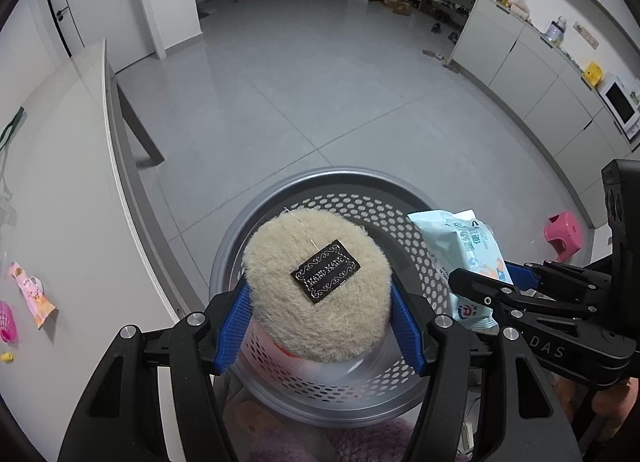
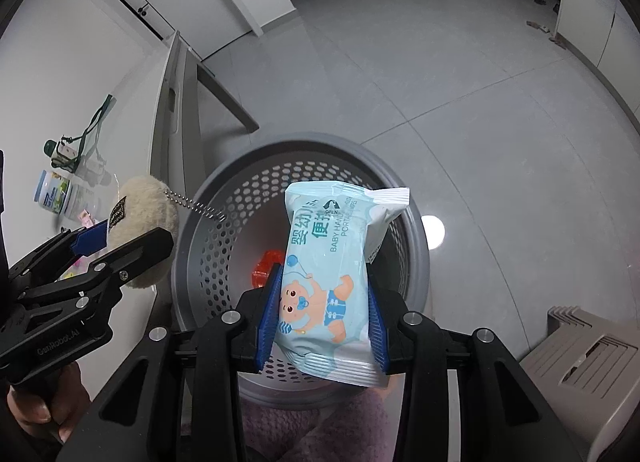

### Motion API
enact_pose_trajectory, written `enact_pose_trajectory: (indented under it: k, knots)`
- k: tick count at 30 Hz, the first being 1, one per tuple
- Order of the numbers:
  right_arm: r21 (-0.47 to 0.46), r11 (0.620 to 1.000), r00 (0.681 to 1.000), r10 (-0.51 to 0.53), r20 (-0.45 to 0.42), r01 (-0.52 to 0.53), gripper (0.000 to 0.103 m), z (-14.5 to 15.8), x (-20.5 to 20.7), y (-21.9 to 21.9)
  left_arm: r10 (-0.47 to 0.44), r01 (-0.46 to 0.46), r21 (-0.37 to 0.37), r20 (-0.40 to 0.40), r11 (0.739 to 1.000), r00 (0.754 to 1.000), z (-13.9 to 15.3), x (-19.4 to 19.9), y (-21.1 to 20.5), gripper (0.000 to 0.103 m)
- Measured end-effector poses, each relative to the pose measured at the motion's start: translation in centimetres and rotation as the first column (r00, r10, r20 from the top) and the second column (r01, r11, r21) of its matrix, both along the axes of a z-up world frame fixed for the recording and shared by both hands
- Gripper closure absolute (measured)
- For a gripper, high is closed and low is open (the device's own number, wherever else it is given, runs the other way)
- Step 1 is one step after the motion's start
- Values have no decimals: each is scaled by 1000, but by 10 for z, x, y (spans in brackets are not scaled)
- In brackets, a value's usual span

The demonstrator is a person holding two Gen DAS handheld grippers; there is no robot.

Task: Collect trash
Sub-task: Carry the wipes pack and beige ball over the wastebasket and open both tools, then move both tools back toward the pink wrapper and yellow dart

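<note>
My left gripper is shut on a round beige fluffy pad with a black label and a bead chain, held over the grey perforated bin. My right gripper is shut on a light blue pack of baby wipes, also held over the bin. In the left wrist view the wipes pack shows at the right; in the right wrist view the fluffy pad shows at the left. An orange-red wrapper lies in the bin's bottom.
A white table stands left of the bin, with a pink wrapper, a pink small basket and a yellow bit on it. Bottles stand on it farther back. A beige stool is at the right. A pink stool stands on the floor.
</note>
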State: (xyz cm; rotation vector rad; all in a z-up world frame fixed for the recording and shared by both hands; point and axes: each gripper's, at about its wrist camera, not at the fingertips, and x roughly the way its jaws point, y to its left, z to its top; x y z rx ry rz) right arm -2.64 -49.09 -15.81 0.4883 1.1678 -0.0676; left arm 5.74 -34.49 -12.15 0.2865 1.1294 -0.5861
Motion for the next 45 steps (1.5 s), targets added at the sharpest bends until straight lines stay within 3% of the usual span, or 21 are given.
enact_pose_trajectory:
  k: [19, 23, 26, 45]
  knots:
    - [1, 999, 999, 44, -29, -44, 64, -16, 11, 4, 38, -37, 35, -31, 999, 999, -13, 6, 0, 37]
    - [-2, 999, 999, 36, -9, -36, 41, -13, 9, 2, 51, -50, 35, -27, 998, 998, -12, 7, 3, 35]
    - [-7, 999, 999, 33, -2, -33, 41, -12, 9, 0, 59, -59, 34, -16, 998, 998, -11, 6, 5, 27]
    - [-12, 999, 999, 35, 12, -35, 41, -6, 2, 2, 75, -75, 17, 16, 997, 997, -1, -1, 17, 27]
